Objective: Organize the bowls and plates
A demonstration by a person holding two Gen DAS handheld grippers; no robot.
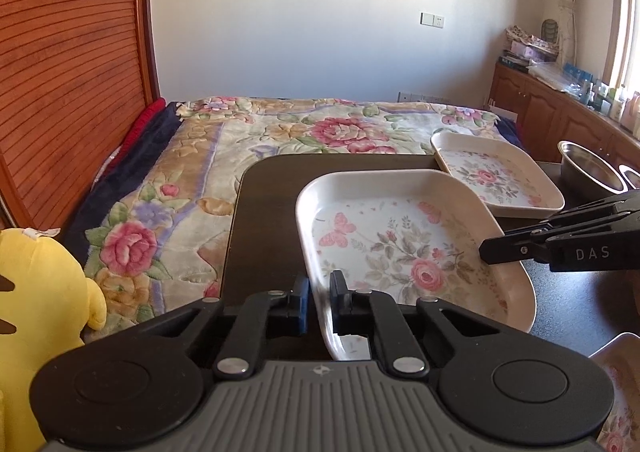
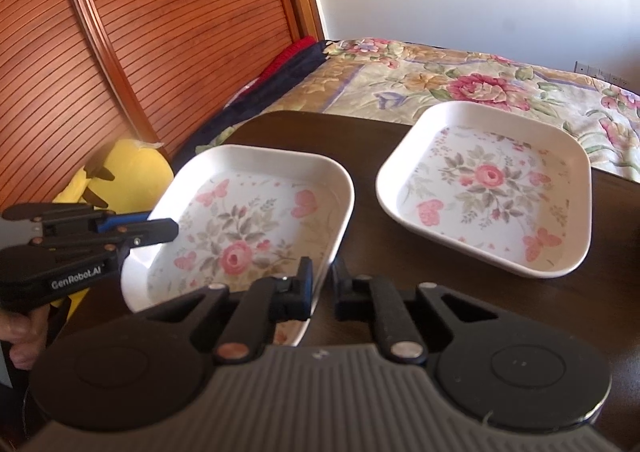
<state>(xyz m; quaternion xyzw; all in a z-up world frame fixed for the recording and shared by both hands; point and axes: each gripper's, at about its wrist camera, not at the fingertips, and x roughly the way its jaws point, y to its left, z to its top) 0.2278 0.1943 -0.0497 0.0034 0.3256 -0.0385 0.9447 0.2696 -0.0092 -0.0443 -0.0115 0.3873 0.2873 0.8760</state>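
Note:
A white square plate with a rose print (image 1: 404, 244) is held tilted above the dark table (image 1: 264, 212). My left gripper (image 1: 319, 294) is shut on its near left rim. My right gripper (image 2: 323, 282) is shut on the plate's (image 2: 248, 228) opposite rim; in the left wrist view it reaches in from the right (image 1: 496, 250). The left gripper shows in the right wrist view (image 2: 164, 226) at the plate's left edge. A second matching plate (image 2: 488, 188) rests on the table behind, also in the left wrist view (image 1: 496, 172).
Steel bowls (image 1: 588, 170) stand at the table's far right. Another floral plate's corner (image 1: 618, 392) shows at lower right. A bed with a floral blanket (image 1: 280, 132) lies beyond the table. A yellow plush toy (image 1: 36, 292) sits at the left, by a wooden headboard (image 1: 72, 52).

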